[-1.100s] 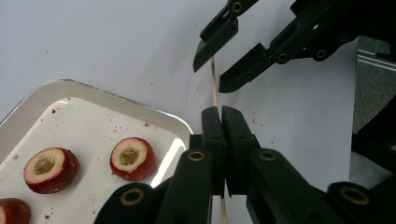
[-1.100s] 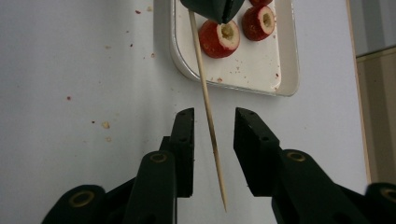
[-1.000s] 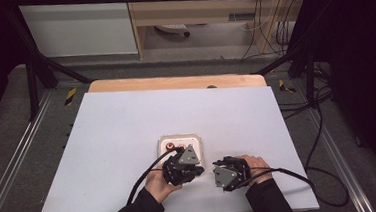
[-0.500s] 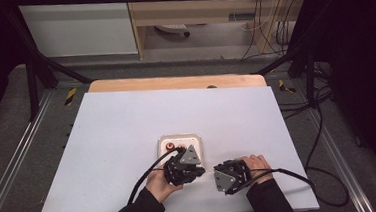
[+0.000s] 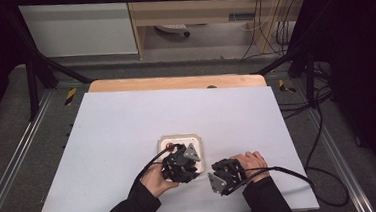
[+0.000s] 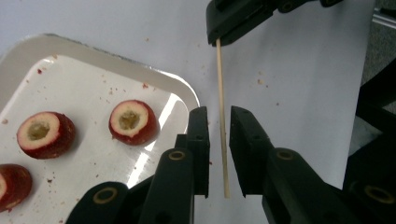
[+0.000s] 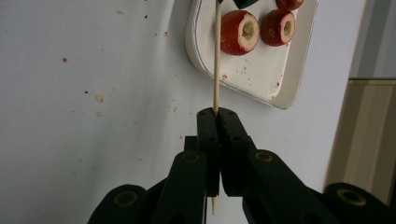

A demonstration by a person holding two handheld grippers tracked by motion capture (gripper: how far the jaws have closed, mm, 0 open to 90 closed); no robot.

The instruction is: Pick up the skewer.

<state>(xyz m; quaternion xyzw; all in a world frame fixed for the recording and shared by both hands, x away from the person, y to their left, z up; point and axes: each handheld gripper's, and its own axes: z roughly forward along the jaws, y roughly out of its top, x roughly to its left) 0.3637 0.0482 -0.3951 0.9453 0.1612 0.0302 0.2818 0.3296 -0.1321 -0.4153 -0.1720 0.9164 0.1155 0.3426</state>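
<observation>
A thin wooden skewer (image 6: 220, 93) spans the gap between my two grippers above the table. My right gripper (image 7: 217, 114) is shut on one end of the skewer (image 7: 216, 60). My left gripper (image 6: 218, 126) has just been opening; its jaws now stand slightly apart, and the skewer runs between them without touching either pad. Beside the left gripper lies a white tray (image 6: 28, 51) with three red cored fruits, the nearest (image 6: 133, 121) by the tray's corner. In the high view both grippers, left (image 5: 198, 171) and right (image 5: 212, 174), meet near the table's front edge.
The tray (image 5: 178, 139) sits at the front centre of the white table (image 5: 127, 125). Crumbs dot the table around it. A cable trails from each gripper toward the front edge. A wooden strip (image 5: 174, 83) borders the far side.
</observation>
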